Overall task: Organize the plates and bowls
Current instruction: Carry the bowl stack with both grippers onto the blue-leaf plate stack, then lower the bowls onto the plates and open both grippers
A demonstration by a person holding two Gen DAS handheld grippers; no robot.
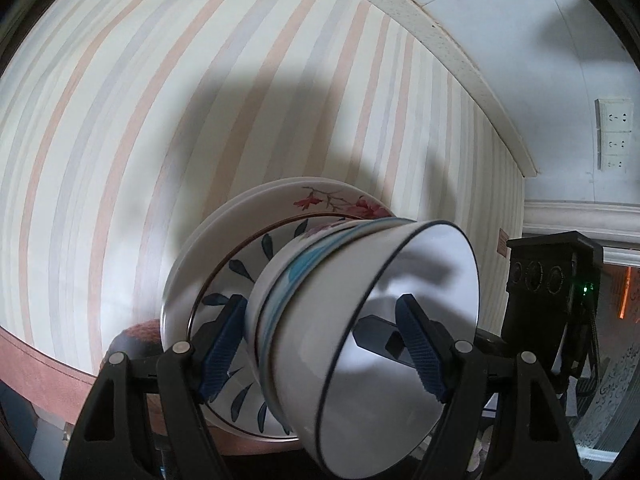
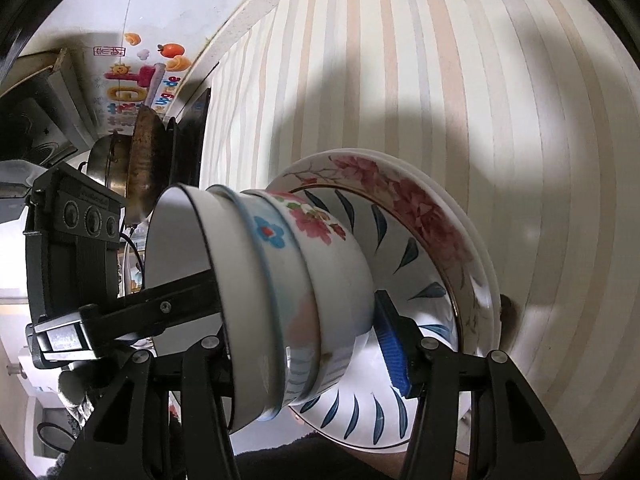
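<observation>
My left tool (image 1: 320, 344) is clamped across the nested bowls (image 1: 360, 320): one blue pad sits outside the stack's wall at 9 o'clock, the other inside the top bowl's mouth at 3 o'clock. My right tool (image 2: 304, 340) grips the same stack; one blue pad shows between the lowest bowl and the leaf-pattern plate (image 2: 400, 248), while the other finger is hidden behind the bowls, so I judge it closed on them rather than see it. The bowls sit on stacked plates, the floral plate (image 2: 424, 216) beneath the leaf one, and the whole pile appears tipped hard over in both views.

The risk I see: the bowls are only nested, so a loose squeeze could let the inner ones slide out. I cannot tell whether the plates are held by anything; if not, they could slip away.

Behind lies the striped surface (image 1: 200, 120). In the right view, a worn pan (image 2: 144, 168) and pot stand at 9 o'clock, close enough to knock if I swing that way.
</observation>
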